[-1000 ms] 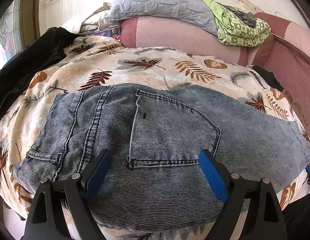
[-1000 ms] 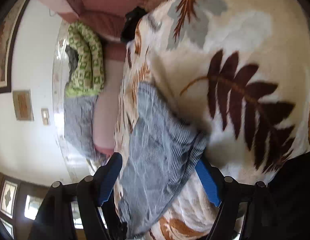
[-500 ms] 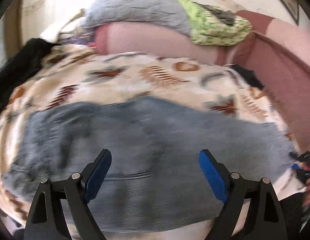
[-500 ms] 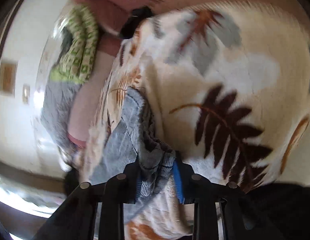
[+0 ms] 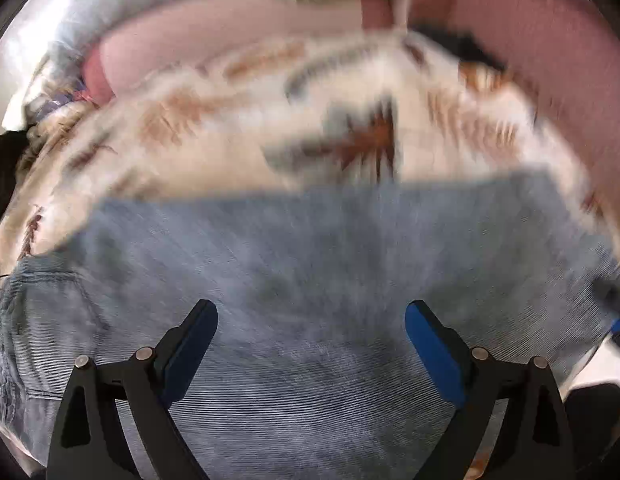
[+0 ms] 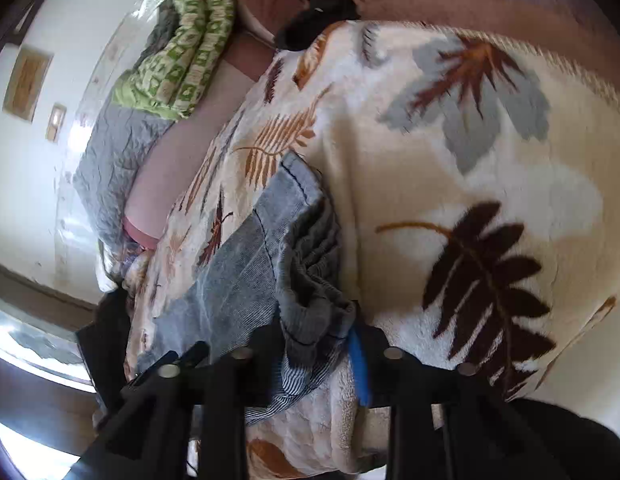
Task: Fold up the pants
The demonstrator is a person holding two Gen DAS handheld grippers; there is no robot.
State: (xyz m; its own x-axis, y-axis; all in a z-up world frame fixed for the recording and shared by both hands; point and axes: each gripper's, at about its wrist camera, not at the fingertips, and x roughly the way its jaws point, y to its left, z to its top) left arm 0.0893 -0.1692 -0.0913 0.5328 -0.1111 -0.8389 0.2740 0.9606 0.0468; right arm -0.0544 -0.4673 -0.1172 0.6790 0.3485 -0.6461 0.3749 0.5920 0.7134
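Observation:
Faded blue jeans lie flat across a cream leaf-print blanket. My left gripper is open and empty, its blue pads spread just above the middle of the jeans. The left wrist view is blurred by motion. In the right wrist view my right gripper is shut on the bunched hem end of the jeans, which is lifted and crumpled against the blanket.
A pink bolster and pink surround border the bed at the back and right. A grey quilted pillow and a green patterned cloth lie on the bolster. A black garment sits at the far corner.
My right gripper closed on the hem end of the jeans and lifted it. My left gripper stayed open and swept right along the jeans, past the back pocket.

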